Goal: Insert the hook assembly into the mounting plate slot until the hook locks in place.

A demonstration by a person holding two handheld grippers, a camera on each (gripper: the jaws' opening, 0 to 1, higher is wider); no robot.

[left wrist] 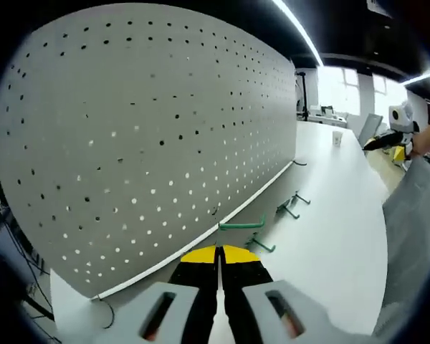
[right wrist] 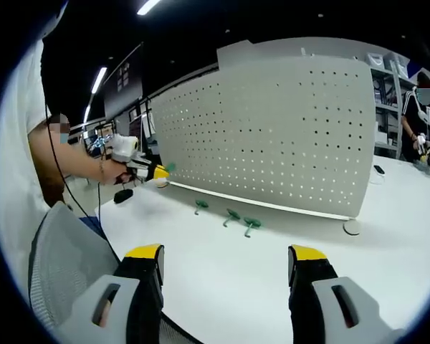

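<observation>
My left gripper [left wrist: 218, 252] pinches a green hook [left wrist: 241, 225] at lower centre; my right gripper [right wrist: 226, 252] gapes wide; next, the pegboard [left wrist: 150, 136].

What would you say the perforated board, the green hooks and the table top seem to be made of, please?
The perforated board looks like matte grey sheet metal or plastic: thin, evenly punched, light showing through the holes. The green hooks look like moulded or coated plastic, uniformly coloured; they are too small to be sure. The table top looks like smooth white laminate with a soft sheen.
</observation>
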